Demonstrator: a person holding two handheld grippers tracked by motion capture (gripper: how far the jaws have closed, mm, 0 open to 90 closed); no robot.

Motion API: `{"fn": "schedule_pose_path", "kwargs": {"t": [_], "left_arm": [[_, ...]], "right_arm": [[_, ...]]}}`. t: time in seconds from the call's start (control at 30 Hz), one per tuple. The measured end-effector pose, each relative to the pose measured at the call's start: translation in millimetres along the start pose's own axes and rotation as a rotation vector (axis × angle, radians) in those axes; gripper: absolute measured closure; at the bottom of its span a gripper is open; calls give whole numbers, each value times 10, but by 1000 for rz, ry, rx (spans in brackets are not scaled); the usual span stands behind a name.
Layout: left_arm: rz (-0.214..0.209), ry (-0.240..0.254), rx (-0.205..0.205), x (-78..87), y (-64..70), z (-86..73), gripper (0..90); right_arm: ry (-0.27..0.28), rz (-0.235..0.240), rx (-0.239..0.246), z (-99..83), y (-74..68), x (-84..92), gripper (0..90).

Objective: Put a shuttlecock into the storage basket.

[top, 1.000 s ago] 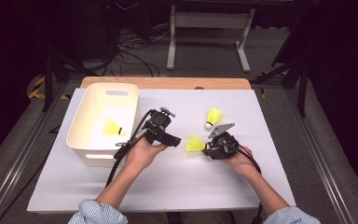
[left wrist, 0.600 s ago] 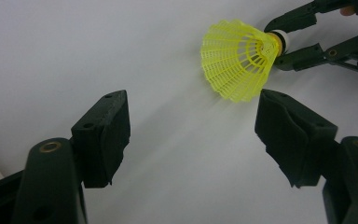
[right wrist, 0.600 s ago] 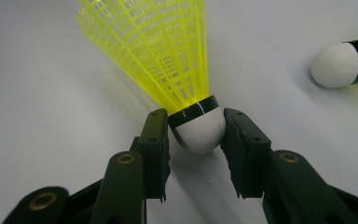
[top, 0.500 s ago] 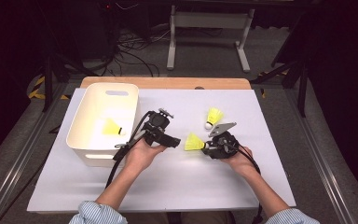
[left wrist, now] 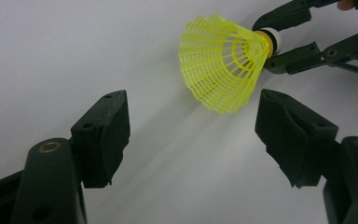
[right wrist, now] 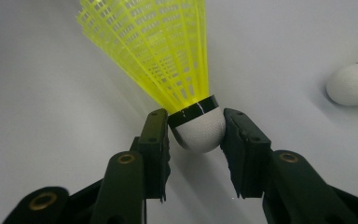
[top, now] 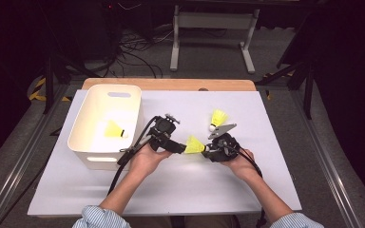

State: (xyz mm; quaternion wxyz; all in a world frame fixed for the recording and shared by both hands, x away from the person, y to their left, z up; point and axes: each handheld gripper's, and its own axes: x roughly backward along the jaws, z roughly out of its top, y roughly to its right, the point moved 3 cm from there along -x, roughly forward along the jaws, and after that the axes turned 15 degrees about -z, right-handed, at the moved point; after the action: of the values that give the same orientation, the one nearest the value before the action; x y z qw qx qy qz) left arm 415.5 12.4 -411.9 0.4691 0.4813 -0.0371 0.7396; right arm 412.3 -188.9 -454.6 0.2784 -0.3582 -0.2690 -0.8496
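One shuttlecock [top: 114, 129] already in the bin [top: 87, 153], left of centre. Second shuttlecock [top: 195, 145] at mid-frame above the worktop [top: 266, 171], clamped at the cork by right gripper [top: 208, 151]; left gripper [top: 179, 148] wide apart, facing its skirt. Third [top: 217, 118] left to collect. Cork grip clear in right gripper view.

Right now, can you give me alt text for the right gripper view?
The right gripper clamps the white cork of a yellow shuttlecock, its skirt pointing away over the white table. A second shuttlecock's cork lies at the right edge.
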Motion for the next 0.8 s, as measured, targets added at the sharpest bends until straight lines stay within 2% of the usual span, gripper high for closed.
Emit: {"fn": "schedule_pose_path", "kwargs": {"t": [0.27, 0.43, 0.57, 0.8], "left_arm": [[-13, -9, 0, -42, 6, -14, 304], [-26, -15, -4, -76, 3, -31, 357], [-29, -17, -14, -103, -1, -38, 433], [-65, -34, -17, -139, 8, -38, 551]], "right_arm": [[8, 20, 2, 68, -78, -19, 627], [9, 28, 3, 107, -120, -33, 627], [6, 35, 10, 138, -162, -45, 627], [4, 41, 20, 176, -207, -55, 627]]}}
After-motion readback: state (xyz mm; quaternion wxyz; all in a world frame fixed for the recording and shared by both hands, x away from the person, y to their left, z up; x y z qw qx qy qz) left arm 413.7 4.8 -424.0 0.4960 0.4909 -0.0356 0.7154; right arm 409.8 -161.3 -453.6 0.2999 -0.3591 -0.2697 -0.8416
